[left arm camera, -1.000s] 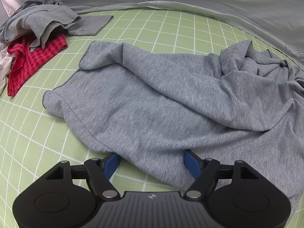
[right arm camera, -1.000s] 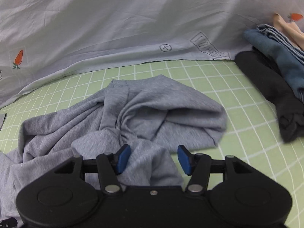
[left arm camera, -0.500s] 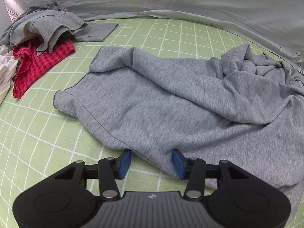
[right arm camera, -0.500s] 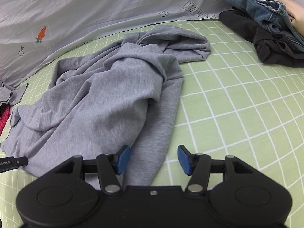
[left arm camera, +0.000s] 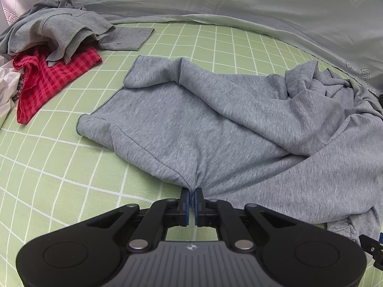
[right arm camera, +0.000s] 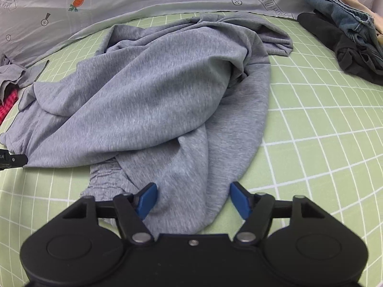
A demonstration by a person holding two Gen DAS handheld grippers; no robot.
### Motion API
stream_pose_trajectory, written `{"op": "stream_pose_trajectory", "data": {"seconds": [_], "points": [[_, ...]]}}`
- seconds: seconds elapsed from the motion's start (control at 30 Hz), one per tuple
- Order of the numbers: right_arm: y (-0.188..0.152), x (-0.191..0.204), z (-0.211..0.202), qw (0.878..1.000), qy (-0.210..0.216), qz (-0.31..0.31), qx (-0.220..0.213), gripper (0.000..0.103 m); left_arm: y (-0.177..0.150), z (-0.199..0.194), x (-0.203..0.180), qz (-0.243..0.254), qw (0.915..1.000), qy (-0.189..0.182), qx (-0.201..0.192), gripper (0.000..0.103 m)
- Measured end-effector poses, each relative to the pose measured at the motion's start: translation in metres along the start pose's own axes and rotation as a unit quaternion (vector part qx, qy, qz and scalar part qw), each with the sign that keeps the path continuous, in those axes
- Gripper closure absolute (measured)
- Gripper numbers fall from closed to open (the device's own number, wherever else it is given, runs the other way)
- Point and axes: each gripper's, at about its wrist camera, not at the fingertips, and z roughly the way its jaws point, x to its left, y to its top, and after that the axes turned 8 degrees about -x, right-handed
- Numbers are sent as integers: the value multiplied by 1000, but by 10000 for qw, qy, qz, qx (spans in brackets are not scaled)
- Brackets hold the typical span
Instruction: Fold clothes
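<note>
Two grippers work one crumpled grey garment [left arm camera: 215,129] filling mid-frame on the green checked sheet [left arm camera: 59,179]. Left gripper [left arm camera: 191,198] pinches its near hem, likely to pull it flat; right gripper [right arm camera: 194,199] straddles a fold, jaws wide.

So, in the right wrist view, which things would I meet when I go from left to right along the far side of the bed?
Red checked cloth → small grey garment → big grey garment → black garment → blue denim.
</note>
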Motion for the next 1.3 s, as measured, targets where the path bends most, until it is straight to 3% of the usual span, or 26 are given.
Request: {"op": "stream_pose_trajectory", "data": {"seconds": [0.03,0.07,0.1,0.23,0.4,0.53,0.63,0.7,0.83,0.93,1.0,1.13,1.23,1.3], "points": [[0,1,-1,10000,-37,-21,-55,68,0,0,5,-51,10000,43,-3,97],[0,0,-1,10000,-31,25,-77,86,3,1,10,-119,9999,91,-2,97],[1,-5,-1,9998,35,150,-81,96,4,0,16,-217,9997,127,-1,97],[7,-26,0,9994,-219,215,-151,98,7,-1,38,-591,9979,251,-9,97],[35,-81,0,9882,-1343,-493,-543,99,4,-5,42,-826,9956,438,-95,97],[83,-124,-17,9566,-2349,-1107,-1319,99,2,-7,42,-1014,9930,598,-128,97],[114,-148,-39,9188,-3078,-1241,-2138,99,1,-8,41,-1154,9906,718,-153,97],[125,-162,-40,9043,-3428,-1148,-2271,94,0,-9,39,-1190,9895,802,-168,97],[121,-204,-18,9349,-3214,-172,-1495,89,-1,-9,33,-1178,9884,941,-189,96],[96,-216,-19,9503,-2725,782,-1286,66,-2,-9,30,-1157,9877,1035,-205,96],[76,-220,-24,9544,-2324,1416,-1228,63,-2,-9,28,-1160,9870,1094,-221,96],[51,-229,-23,9458,-1378,2658,-1257,59,0,-8,27,-1270,9850,1153,-173,96],[53,-235,-21,9319,-1048,3152,-1460,51,0,-9,36,-1674,9805,1026,-110,95],[56,-245,-20,9159,-987,3535,-1624,40,-2,-10,45,-2057,9746,880,-73,94]]}}
